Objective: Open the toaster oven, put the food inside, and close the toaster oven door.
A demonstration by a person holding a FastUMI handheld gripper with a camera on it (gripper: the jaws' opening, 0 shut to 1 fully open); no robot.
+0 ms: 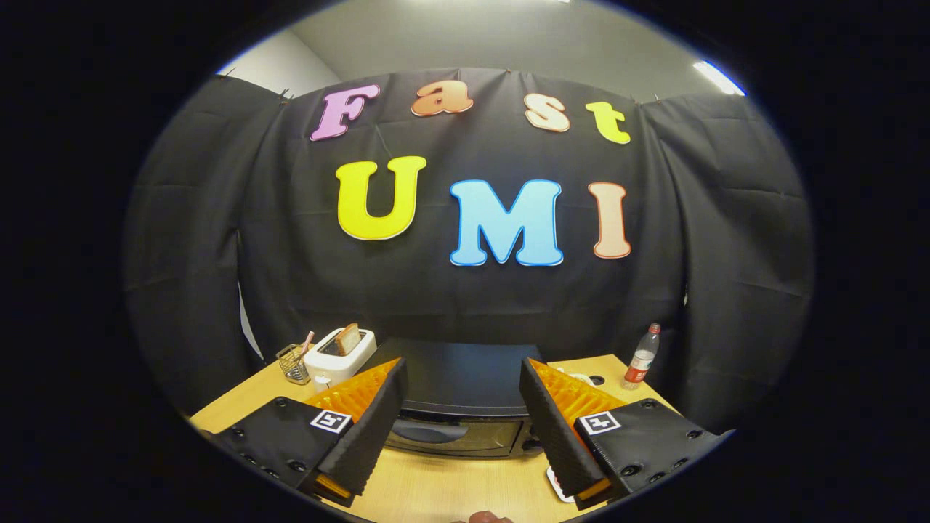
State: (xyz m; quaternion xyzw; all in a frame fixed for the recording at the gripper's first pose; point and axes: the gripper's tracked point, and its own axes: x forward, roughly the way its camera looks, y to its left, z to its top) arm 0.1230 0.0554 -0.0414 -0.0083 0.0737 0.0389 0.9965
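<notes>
A black toaster oven (pixel 458 396) stands on the wooden table (pixel 450 487) straight ahead, its glass door (pixel 454 434) shut with the handle along the top. My gripper (pixel 463 374) is open and empty, held above the table, the fingers framing the oven's top from in front. A small brown piece of food (pixel 485 517) shows just below the fingers at the table's near edge. The corner of a white plate (pixel 558 485) peeks out beside the right finger.
A white slot toaster (pixel 338 357) with a slice of bread in it stands left of the oven, next to a wire basket (pixel 293 363). A plastic bottle (pixel 642 357) stands at the table's far right corner. Black cloth closes the booth behind.
</notes>
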